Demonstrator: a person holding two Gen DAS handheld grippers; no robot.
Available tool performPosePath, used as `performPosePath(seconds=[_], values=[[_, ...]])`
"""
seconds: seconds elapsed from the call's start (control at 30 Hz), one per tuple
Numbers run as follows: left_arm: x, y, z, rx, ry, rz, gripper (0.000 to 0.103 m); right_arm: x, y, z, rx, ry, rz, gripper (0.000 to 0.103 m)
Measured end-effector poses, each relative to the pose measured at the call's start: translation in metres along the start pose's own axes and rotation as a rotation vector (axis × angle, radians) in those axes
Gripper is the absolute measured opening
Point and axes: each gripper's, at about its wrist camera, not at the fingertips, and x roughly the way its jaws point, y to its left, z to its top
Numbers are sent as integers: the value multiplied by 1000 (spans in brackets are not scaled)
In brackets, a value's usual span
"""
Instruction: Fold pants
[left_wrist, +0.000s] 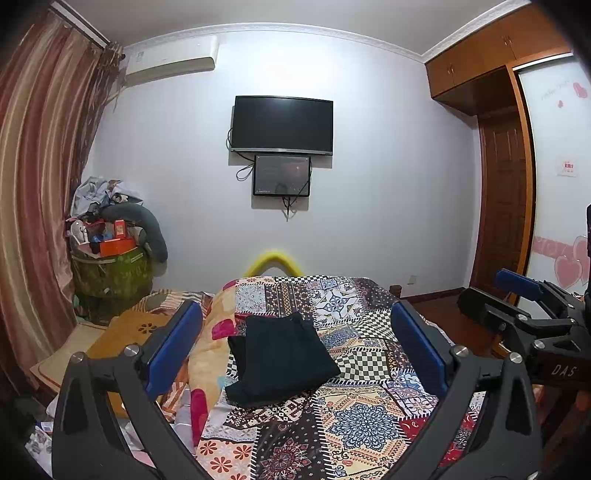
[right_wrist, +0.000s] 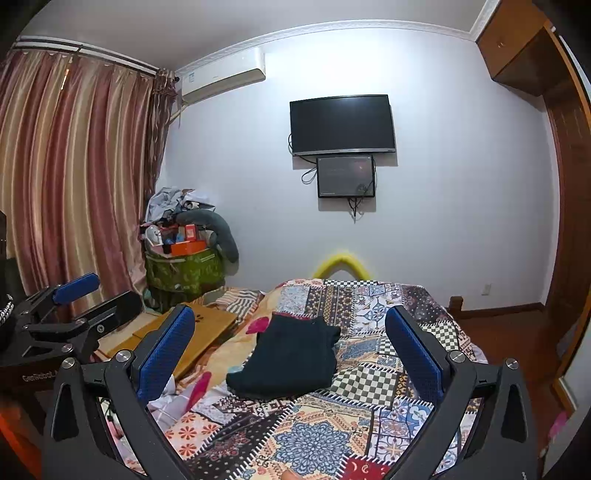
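Observation:
Dark pants (left_wrist: 279, 360) lie folded into a compact stack on the patchwork bedspread (left_wrist: 354, 410), ahead of both grippers. In the right wrist view the same pants (right_wrist: 291, 360) rest mid-bed. My left gripper (left_wrist: 295, 343) is open, held above the bed short of the pants, with nothing between its blue pads. My right gripper (right_wrist: 290, 347) is open too and empty, also back from the pants. The right gripper (left_wrist: 524, 295) shows at the right edge of the left wrist view, and the left gripper (right_wrist: 74, 299) at the left edge of the right wrist view.
A yellow-orange quilt (left_wrist: 210, 354) bunches along the bed's left side beside a wooden board (right_wrist: 192, 332). A green bin (left_wrist: 110, 273) piled with boxes and clothes stands by the curtain (left_wrist: 37, 184). A TV (left_wrist: 282, 125) hangs on the far wall. A wardrobe (left_wrist: 509, 184) stands at right.

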Motion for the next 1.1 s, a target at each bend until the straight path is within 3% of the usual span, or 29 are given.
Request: performPosePath(seconds=[1.1], values=[[16,6,-4,-59,80,-52,103,2,-2,1,13,9,-15,102]])
